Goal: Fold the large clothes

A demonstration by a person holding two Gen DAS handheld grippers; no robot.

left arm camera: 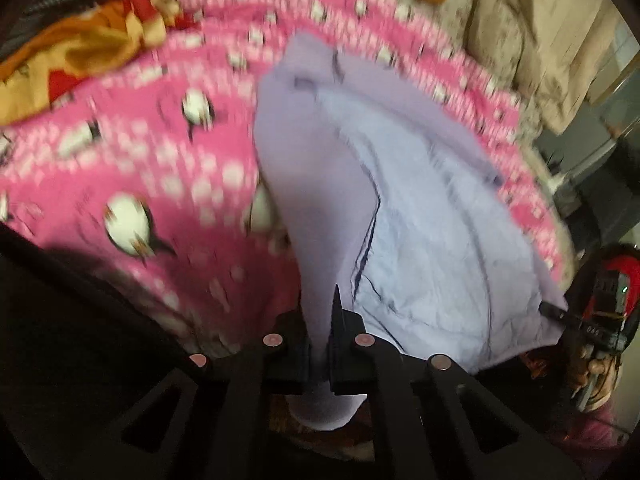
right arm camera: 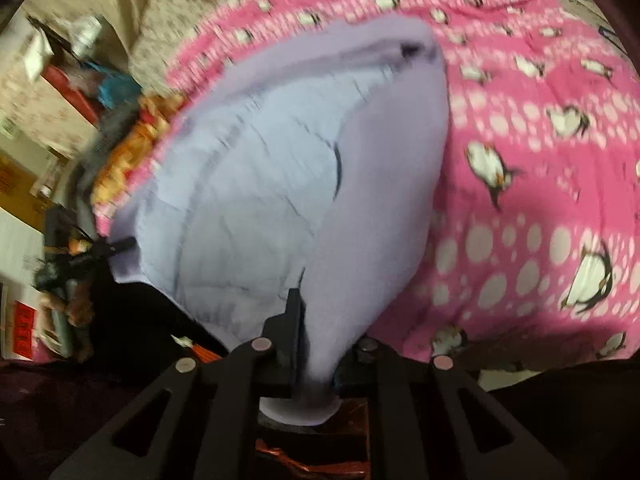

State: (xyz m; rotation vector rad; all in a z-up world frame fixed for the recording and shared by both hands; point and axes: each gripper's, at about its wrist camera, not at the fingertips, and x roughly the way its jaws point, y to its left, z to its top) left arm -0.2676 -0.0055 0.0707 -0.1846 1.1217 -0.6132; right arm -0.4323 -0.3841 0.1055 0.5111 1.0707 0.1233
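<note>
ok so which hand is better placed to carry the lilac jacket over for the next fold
Neither clearly; both must move together. The left tool and right tool are each shut on a near corner of the lilac jacket, lifted off the pink penguin blanket.

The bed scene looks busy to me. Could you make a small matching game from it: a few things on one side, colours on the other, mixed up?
Things:
1. jacket
2. blanket
3. crumpled cloth
4. left gripper

Colours:
A. black
B. pink with penguins
C. pale lilac
D. orange and red

Pairs: 1-C, 2-B, 3-D, 4-A
</note>
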